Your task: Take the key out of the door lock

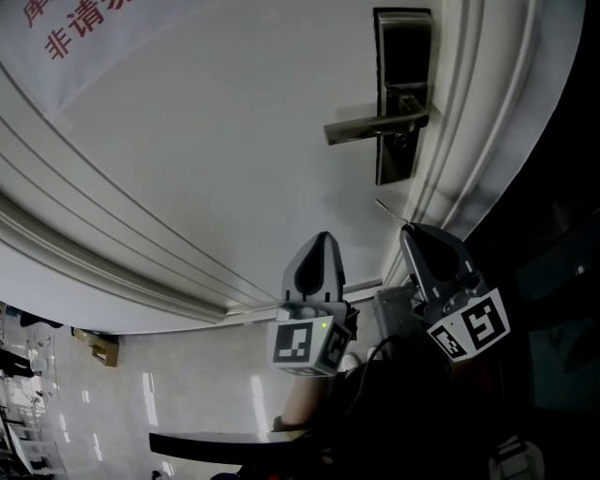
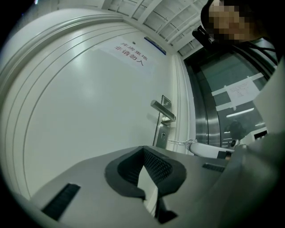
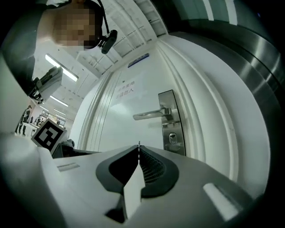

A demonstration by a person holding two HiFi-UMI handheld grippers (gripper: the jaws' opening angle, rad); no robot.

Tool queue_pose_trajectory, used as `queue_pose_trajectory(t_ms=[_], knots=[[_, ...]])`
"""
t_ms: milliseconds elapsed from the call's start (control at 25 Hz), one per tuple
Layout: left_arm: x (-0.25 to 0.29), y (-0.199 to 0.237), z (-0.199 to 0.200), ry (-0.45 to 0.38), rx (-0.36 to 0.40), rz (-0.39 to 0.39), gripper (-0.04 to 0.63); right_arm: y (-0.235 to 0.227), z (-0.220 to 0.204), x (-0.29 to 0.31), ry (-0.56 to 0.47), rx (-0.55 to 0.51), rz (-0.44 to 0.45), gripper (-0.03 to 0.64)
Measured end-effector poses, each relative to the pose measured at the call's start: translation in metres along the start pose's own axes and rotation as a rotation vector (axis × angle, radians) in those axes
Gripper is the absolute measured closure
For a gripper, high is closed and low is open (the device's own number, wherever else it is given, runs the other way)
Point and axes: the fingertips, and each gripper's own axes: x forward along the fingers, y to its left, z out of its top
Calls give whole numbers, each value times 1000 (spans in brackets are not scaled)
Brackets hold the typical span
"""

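A steel lock plate (image 1: 403,56) with a lever handle (image 1: 375,122) is mounted on the white door (image 1: 206,141). Its keyhole (image 3: 173,138) shows under the handle (image 3: 151,115) with nothing in it. My right gripper (image 1: 407,228) is below the lock and shut on the key (image 1: 386,208). The key's thin blade sticks out past the tips toward the door. That blade also shows edge-on as the key (image 3: 139,144) and from the side as the key (image 2: 178,142). My left gripper (image 1: 323,236) hangs lower left, shut and empty, away from the door.
White ribbed door-frame moulding (image 1: 469,141) runs beside the lock. A dark steel panel (image 2: 222,111) lies past the frame. A paper sign with red characters (image 1: 75,28) hangs on the door. A cardboard box (image 1: 98,349) sits on the glossy floor (image 1: 169,394).
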Motion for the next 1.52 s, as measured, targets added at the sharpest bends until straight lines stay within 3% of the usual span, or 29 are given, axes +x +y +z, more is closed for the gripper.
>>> queue_pose_trajectory(t_ms=[360, 1200, 1520], knots=[[1, -11, -5, 17, 12, -25, 595, 1, -1, 3, 2, 50, 12, 609], [4, -7, -6, 21, 27, -17, 595, -3, -1, 4, 23, 16, 9, 609], [24, -3, -18, 54, 71, -16, 595, -8, -6, 11, 34, -3, 13, 609]])
